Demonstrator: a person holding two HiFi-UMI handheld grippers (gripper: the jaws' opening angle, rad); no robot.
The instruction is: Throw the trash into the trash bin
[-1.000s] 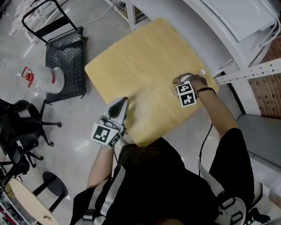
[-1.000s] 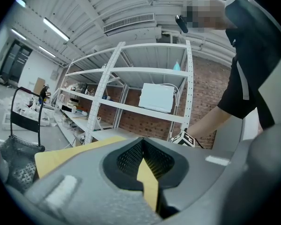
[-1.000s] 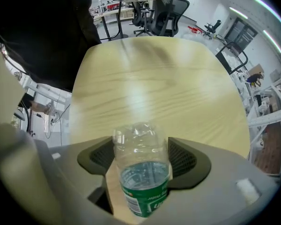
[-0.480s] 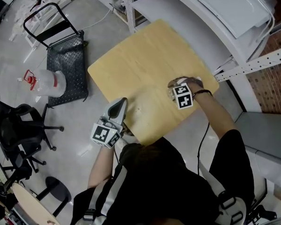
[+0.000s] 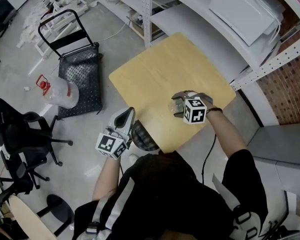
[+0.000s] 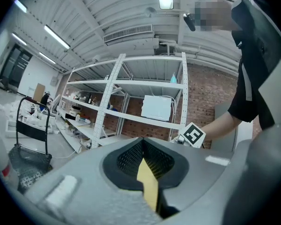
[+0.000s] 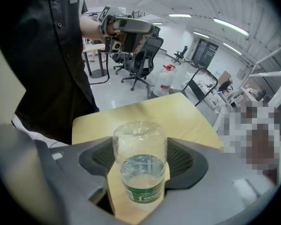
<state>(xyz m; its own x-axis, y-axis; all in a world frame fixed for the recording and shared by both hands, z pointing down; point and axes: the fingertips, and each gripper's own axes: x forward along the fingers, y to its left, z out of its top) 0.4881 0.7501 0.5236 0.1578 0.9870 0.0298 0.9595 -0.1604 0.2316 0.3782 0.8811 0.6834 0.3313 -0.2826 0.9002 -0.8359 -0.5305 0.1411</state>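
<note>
A clear plastic bottle (image 7: 139, 163) with a green label and a little water stands between the pads of my right gripper (image 7: 141, 149), whose jaws have just been closing on it. In the head view this gripper (image 5: 177, 104) holds the bottle (image 5: 178, 105) above the near right part of the light wooden table (image 5: 160, 69). My left gripper (image 5: 125, 117) points level at the table's near left edge. Its jaws meet at the tips (image 6: 141, 144) with nothing between them. A dark round mesh thing (image 5: 142, 136), perhaps a bin, shows beside it under the table's edge.
Metal shelving (image 5: 215, 29) runs along the far and right side of the table. On the floor at the left stand a black flat cart (image 5: 80, 79), a big water jug (image 5: 65, 94), an office chair (image 5: 20, 134) and a round stool (image 5: 60, 204).
My right gripper has lifted the bottle from the table's right edge and carried it left, toward the middle. The left gripper shifted slightly. The dark mesh thing has come into view.
</note>
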